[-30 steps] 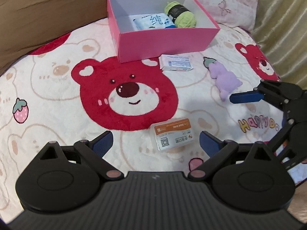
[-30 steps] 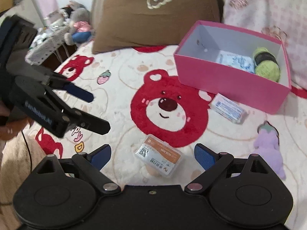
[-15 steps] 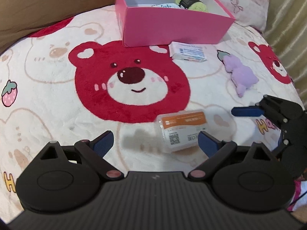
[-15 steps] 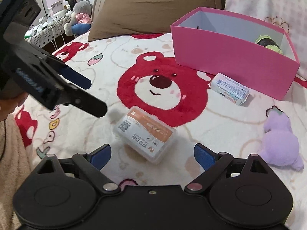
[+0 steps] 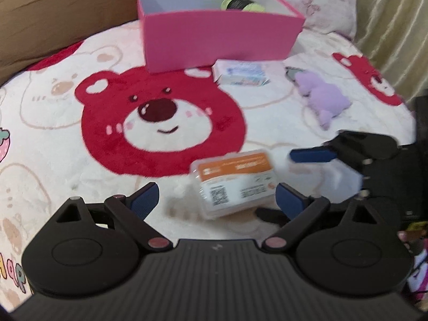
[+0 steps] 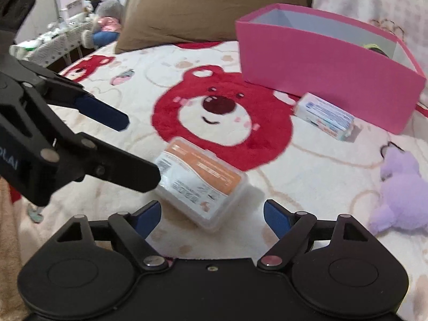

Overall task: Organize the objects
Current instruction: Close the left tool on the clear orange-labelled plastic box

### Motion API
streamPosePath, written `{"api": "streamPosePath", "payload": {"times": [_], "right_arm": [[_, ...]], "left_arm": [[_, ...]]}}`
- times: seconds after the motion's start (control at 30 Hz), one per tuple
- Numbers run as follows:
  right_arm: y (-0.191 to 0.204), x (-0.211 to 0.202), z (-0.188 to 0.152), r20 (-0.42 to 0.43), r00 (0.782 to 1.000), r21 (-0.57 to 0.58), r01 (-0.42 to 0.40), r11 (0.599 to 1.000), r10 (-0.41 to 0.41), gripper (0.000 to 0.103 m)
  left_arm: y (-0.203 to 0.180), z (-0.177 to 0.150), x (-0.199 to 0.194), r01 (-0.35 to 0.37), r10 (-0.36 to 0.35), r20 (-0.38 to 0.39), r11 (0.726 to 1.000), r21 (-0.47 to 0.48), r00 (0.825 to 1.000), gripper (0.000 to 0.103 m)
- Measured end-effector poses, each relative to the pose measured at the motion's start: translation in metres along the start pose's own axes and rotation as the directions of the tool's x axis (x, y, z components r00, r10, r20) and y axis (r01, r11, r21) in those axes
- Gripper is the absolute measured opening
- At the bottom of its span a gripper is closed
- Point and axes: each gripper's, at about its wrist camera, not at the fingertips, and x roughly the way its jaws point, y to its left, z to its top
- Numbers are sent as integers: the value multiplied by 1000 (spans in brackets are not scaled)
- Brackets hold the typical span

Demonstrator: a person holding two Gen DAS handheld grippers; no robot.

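on bear blanket [image 5: 80, 160], clear orange-labelled case [image 5: 235, 182]

The left gripper [image 5: 216, 200] points steeply downward with its jaws spread wide — nothing is pressed between its blue pads [image 5: 144, 199]. The right gripper [image 6: 211, 214] tilts down at a similar slant, and its jaws are closing, though the pads [image 6: 275, 218] touch nothing. In the left wrist view the right gripper reaches in just beyond the right-hand jaw, one blue finger [image 5: 311, 155] pointing inward. In the right wrist view the left gripper's black fingers [image 6: 120, 168] cross in beyond the left-hand jaw — the two tools converge, tips near each other.
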Motion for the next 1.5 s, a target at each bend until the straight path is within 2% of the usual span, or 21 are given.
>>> {"api": "streamPosePath", "payload": {"times": [0.1,0.2,0.33,0.43,0.53,0.6,0.67,0.8,0.9,0.97,1.03,1.1,1.3,1.5], "right_arm": [[0,-2,-5,16,1000,19,-25,1000,24,85],[7,0,-6,13,1000,-15,-9,1000,9,85],[12,6,-8,-2,999,-37,-34,999,34,78],[13,10,-9,4,1000,-35,-22,999,22,74],[11,9,-11,17,1000,-17,-22,1000,22,69],[11,7,-12,42,999,-7,-10,1000,10,66],[12,5,-12,59,998,19,-7,1000,6,66],[15,9,-13,52,999,26,-12,1000,11,66],[11,13,-14,51,999,50,-20,999,17,66],[7,15,-14,49,998,78,-29,997,25,65],[7,16,-13,45,999,75,-27,997,24,65],[9,18,-9,38,999,63,-21,998,19,65],[8,17,-8,32,999,97,-21,995,18,69],[11,18,-11,17,1000,57,9,998,-10,75]], "left_arm": [[7,-3,5,9,-9,1,1000,-23,1000,93],[10,-4,9,16,-15,14,999,-32,1000,89],[9,-2,9,92,-88,52,993,-75,995,88],[5,0,12,70,-66,64,995,-67,996,88],[10,-2,20,53,-51,28,994,-95,998,86],[12,-5,23,52,-52,-2,994,-92,999,78],[14,-8,25,32,-33,-6,996,-83,999,75],[18,-6,29,58,-56,17,993,-102,998,67],[18,-5,29,19,-14,61,996,-87,998,66],[21,-5,30,29,-21,65,993,-116,998,66],[25,-4,33,49,-39,66,986,-157,997,61],[27,-3,34,100,-88,69,976,-193,994,47],[20,-2,35,109,-96,62,961,-254,993,47],[18,-5,39,106,-101,32,955,-276,994,48]]}}
